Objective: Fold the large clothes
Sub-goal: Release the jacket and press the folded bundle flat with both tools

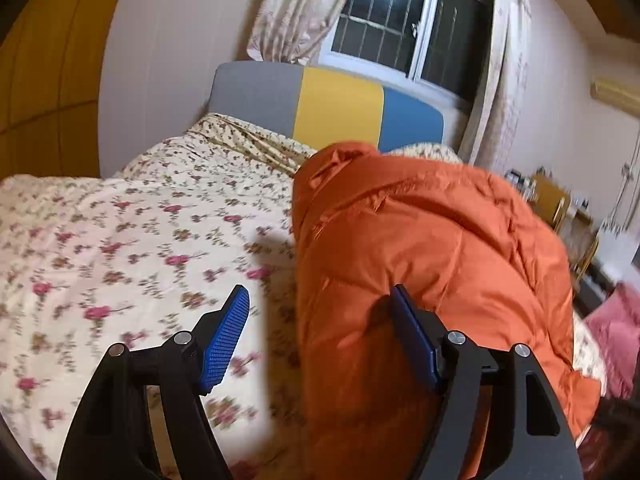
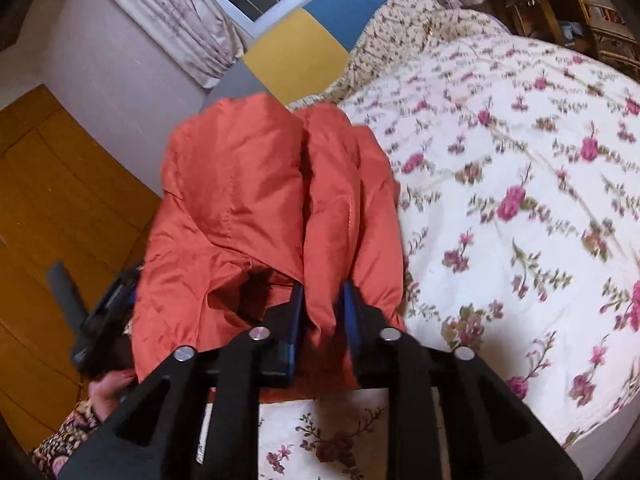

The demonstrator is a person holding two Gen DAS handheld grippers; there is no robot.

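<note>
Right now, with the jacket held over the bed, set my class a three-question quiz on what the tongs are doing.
1. True or false: the right tongs are shut on the orange jacket.
2. The left tongs are: A open, B shut on the jacket, C out of view.
3. Fill in: the headboard panels are grey, ______ and blue.

Key: 1 true; 2 A; 3 yellow.

L gripper (image 1: pixel 320 336): jaws spread wide, blue pads apart, nothing pinched; R-side pad (image 1: pixel 412 340) touches orange fabric. R gripper (image 2: pixel 322 316): jaws nearly closed, clamping a fabric fold btwn pads. Holder's hand (image 2: pixel 110 390) visible lower left in R wrist view.
</note>
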